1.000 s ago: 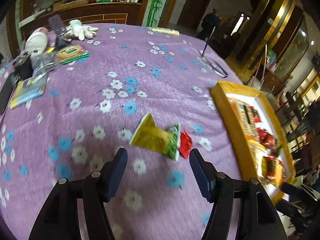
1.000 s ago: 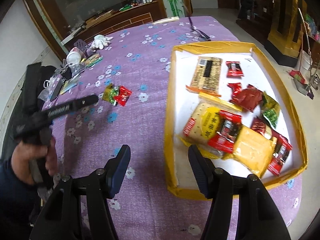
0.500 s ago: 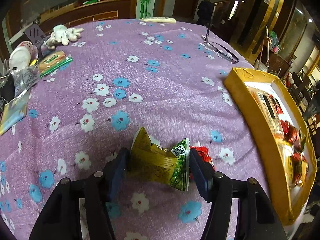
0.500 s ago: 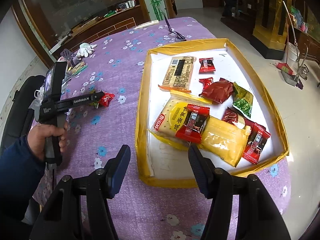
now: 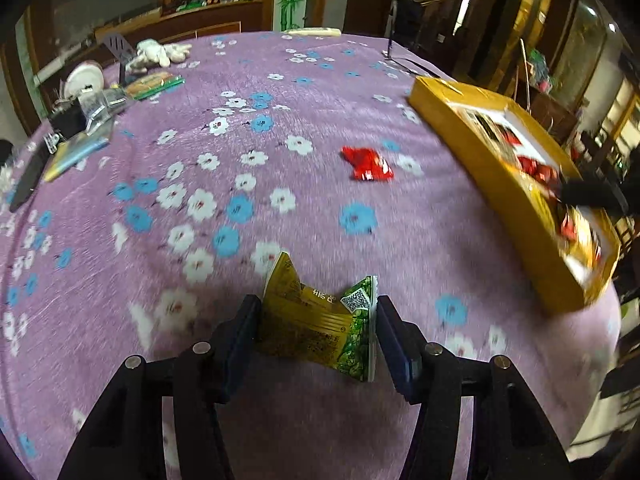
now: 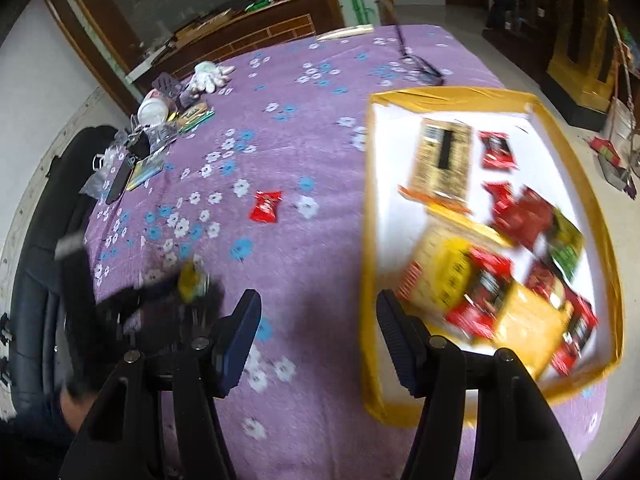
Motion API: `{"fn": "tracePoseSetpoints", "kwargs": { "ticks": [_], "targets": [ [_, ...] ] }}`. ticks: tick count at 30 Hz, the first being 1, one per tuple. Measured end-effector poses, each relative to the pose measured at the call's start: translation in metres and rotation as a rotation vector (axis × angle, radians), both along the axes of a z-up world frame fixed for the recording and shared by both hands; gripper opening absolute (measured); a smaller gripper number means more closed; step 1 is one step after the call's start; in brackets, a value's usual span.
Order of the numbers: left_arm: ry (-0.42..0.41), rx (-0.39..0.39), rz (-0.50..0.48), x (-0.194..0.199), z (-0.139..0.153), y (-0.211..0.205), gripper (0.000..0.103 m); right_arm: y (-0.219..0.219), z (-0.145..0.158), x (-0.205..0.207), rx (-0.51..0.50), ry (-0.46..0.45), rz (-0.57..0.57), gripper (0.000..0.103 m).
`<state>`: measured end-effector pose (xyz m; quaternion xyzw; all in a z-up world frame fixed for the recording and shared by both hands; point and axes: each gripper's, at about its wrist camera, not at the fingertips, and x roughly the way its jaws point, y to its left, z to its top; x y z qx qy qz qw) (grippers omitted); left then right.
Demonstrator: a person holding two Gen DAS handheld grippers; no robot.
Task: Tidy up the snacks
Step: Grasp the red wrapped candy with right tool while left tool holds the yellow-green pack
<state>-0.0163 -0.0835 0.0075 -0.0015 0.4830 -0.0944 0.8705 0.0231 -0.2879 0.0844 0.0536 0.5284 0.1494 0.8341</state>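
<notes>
My left gripper (image 5: 316, 320) is shut on a yellow-green snack packet (image 5: 320, 322) and holds it above the purple flowered tablecloth (image 5: 280, 92). From the right wrist view the same packet (image 6: 193, 282) shows blurred in the left gripper at the left. A small red snack packet (image 5: 367, 164) lies on the cloth; it also shows in the right wrist view (image 6: 265, 206). The yellow-rimmed box (image 6: 370, 240) holds several snack packets. My right gripper (image 6: 318, 316) is open and empty above the cloth beside the box's left wall.
At the far left of the table lie a white glove (image 5: 154, 50), a white container (image 5: 84, 80), a phone and small packets. A black wire object (image 6: 420, 62) lies at the far edge. The box's outer wall (image 5: 492, 184) stands at the right.
My left gripper closed on the yellow-green packet and lifted it back from the red packet, which stays on the cloth. My right gripper moved left, toward the cloth beside the box.
</notes>
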Motion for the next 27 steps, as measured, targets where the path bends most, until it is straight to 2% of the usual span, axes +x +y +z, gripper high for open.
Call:
{"fn": "tracePoseSetpoints", "kwargs": {
  "ticks": [7,13,15,17,19,21,27],
  "targets": [
    [-0.004,0.041,-0.009,-0.007,-0.001,-0.001,0.061,0.052,-0.029,0.067,-0.033,0.098,0.066,0.057],
    [-0.009,0.061,-0.017,-0.008,-0.003,-0.003,0.061,0.081,-0.052,0.099,-0.071,0.14,0.095,0.044],
    [-0.01,0.07,-0.02,-0.008,-0.003,-0.004,0.061,0.088,-0.061,0.105,-0.111,0.154,0.095,0.03],
    [-0.01,0.073,-0.02,-0.009,-0.003,-0.004,0.061,0.092,-0.066,0.109,-0.107,0.164,0.103,0.019],
    [-0.015,0.083,-0.023,-0.011,-0.003,-0.006,0.061,0.097,-0.067,0.107,-0.13,0.158,0.115,0.016],
    [-0.017,0.087,-0.025,-0.01,-0.003,-0.006,0.061,0.099,-0.066,0.102,-0.146,0.144,0.127,0.015],
    [-0.029,0.107,-0.034,-0.011,-0.002,-0.008,0.061,0.082,-0.054,0.069,-0.102,0.125,0.137,0.015]
  ]
}}
